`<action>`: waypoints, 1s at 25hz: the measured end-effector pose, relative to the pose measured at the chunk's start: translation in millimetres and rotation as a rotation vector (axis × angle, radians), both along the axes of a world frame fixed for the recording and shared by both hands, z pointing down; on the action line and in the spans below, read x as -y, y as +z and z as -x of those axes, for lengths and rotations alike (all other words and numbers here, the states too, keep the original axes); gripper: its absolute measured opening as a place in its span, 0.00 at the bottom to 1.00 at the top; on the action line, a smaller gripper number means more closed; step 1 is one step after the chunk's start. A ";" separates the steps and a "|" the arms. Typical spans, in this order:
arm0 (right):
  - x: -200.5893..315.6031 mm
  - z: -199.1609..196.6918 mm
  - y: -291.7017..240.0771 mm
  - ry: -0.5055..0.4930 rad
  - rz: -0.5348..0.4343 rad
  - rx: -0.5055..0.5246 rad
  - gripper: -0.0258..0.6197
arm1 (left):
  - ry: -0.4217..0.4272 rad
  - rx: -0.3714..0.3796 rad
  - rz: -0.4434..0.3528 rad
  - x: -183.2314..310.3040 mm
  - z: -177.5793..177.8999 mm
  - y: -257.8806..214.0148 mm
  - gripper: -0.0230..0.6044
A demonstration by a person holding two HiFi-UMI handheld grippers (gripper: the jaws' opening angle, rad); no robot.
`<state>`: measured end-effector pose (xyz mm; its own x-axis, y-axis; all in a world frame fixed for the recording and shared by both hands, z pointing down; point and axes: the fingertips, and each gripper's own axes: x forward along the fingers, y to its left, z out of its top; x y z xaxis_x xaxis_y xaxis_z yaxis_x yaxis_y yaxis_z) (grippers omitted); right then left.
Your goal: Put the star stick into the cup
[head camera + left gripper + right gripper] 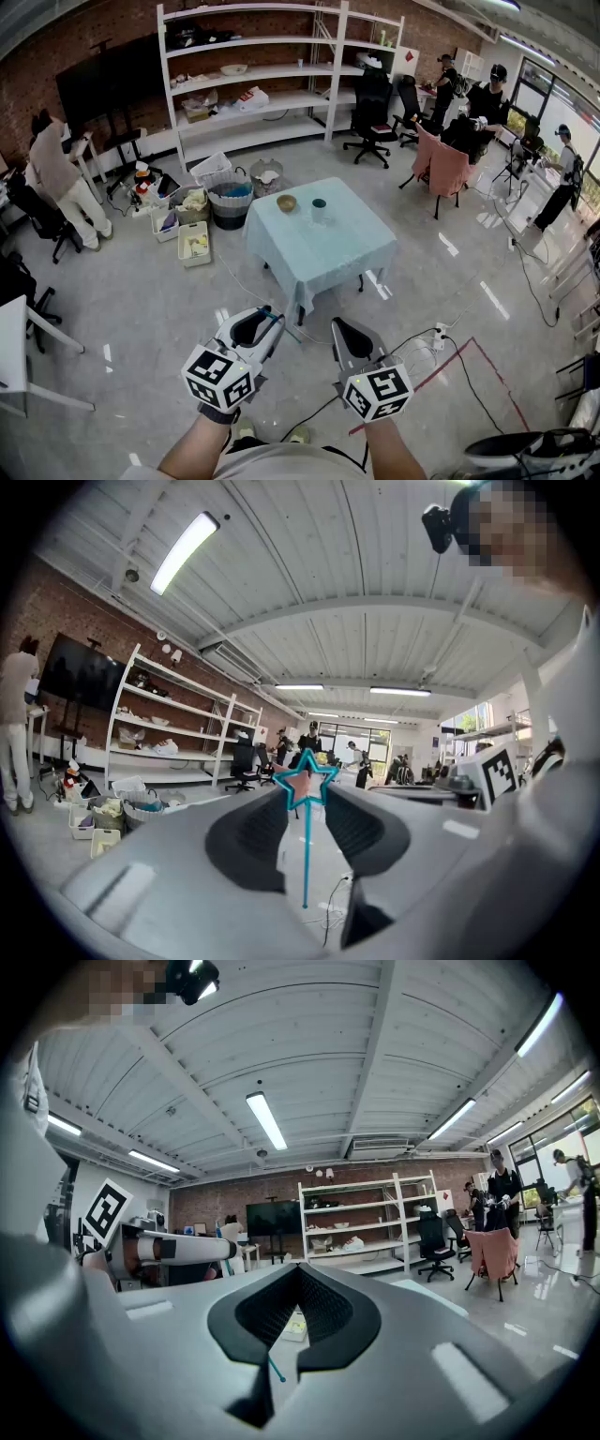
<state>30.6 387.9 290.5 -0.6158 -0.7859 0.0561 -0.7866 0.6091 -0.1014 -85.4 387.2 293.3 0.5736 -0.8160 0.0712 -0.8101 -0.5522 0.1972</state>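
Left gripper (265, 323): nearest me at lower left, held out over the floor; its jaws pinch the star stick (305, 836) just under the star
Right gripper (345, 330): just beside my left one, pads pressed together at the tips, nothing held
Star stick: thin and teal, with a teal-edged pink star sitting at my left jaw tips; the shaft runs back between the pads, and its free end slants toward my right gripper
Cup (320, 210): upright on the table, well apart from both my grippers, the stick not yet in it
Table (328, 258): draped in pale blue cloth, ahead of me on the open floor
Bowl (286, 202): small, tan, near the cup on its left
Shelf unit (272, 70): white, against the brick wall behind the table
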 end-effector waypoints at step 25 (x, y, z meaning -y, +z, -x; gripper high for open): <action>15.1 -55.5 -2.6 0.038 -0.005 0.102 0.06 | -0.026 0.016 -0.016 19.8 -27.2 -1.0 0.24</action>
<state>86.1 372.8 288.0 -0.5876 -0.8091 -0.0094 -0.7952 0.5795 -0.1785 -58.2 367.4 292.4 0.5508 -0.8320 0.0665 -0.8273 -0.5337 0.1755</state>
